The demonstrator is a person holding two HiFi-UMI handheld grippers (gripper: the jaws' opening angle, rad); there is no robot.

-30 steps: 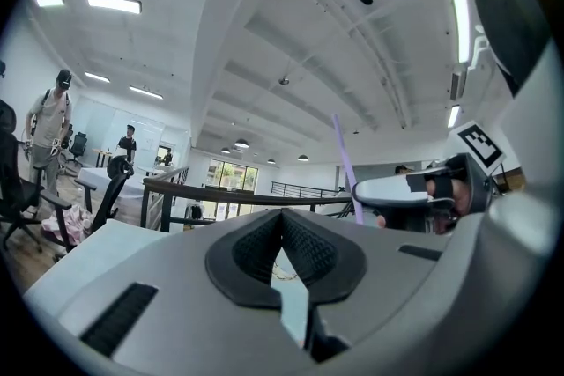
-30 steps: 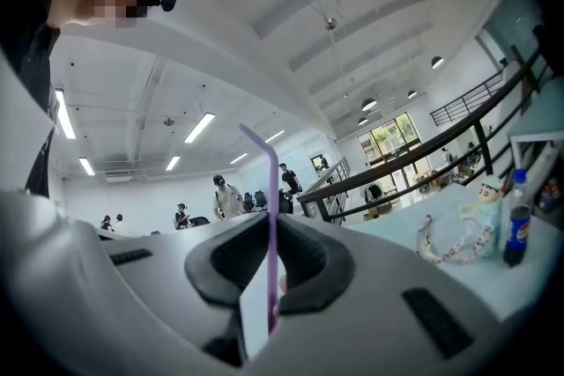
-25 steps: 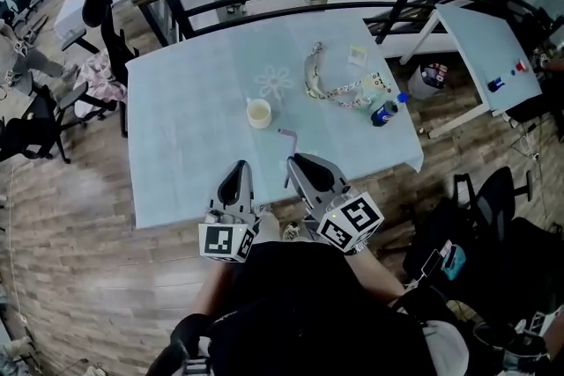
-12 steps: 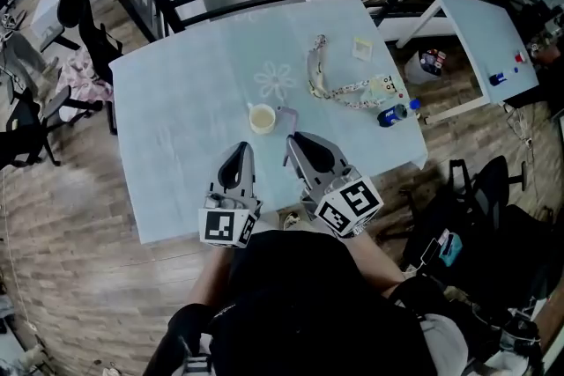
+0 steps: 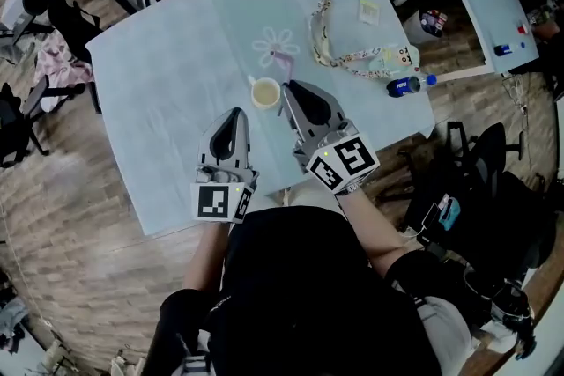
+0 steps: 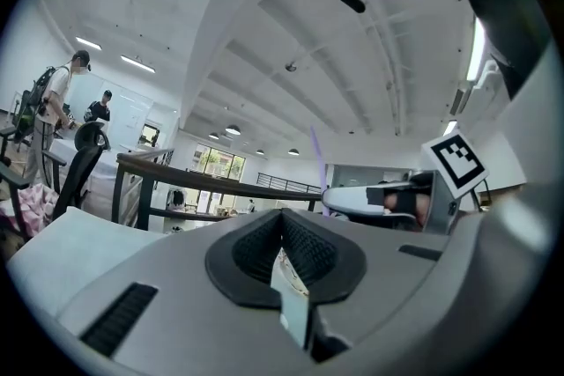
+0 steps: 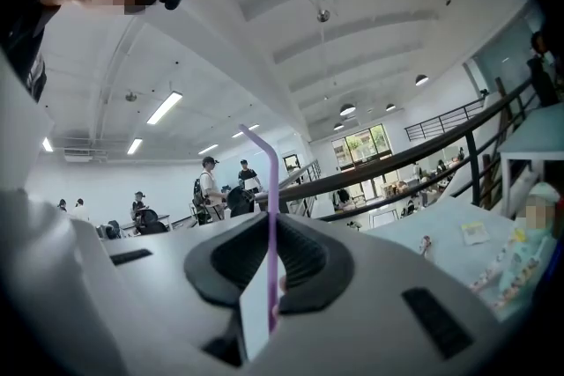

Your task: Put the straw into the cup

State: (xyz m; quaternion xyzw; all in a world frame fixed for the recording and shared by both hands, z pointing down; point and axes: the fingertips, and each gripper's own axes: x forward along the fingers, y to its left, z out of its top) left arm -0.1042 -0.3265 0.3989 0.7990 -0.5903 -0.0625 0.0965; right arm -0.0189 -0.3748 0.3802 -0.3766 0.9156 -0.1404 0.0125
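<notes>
The right gripper (image 5: 286,89) has its jaws closed on a purple bendy straw (image 5: 283,66). In the right gripper view the pads pinch the straw (image 7: 271,189) low on its stem, and it stands upright with its bent top leaning toward 11 o'clock. In the head view the straw rises past the gripper's tip toward 12 o'clock and is outside the cup.

The pale paper cup (image 5: 265,92) stands upright on the light blue table (image 5: 167,101), just beside the right gripper's tip at about its 9 o'clock. Whether the two touch cannot be told.

The left gripper (image 5: 236,114) is at 7 o'clock from the cup, near it but apart. Its own view shows the left gripper's (image 6: 284,224) pads drawn together with nothing between them.

A white flower-shaped piece (image 5: 276,44) lies at 12 o'clock from the cup. A patterned lanyard (image 5: 348,62) lies at 2 o'clock, a small card (image 5: 368,11) lies beyond it, and a dark bottle (image 5: 405,85) lies on its side at 3 o'clock near the table's edge.
</notes>
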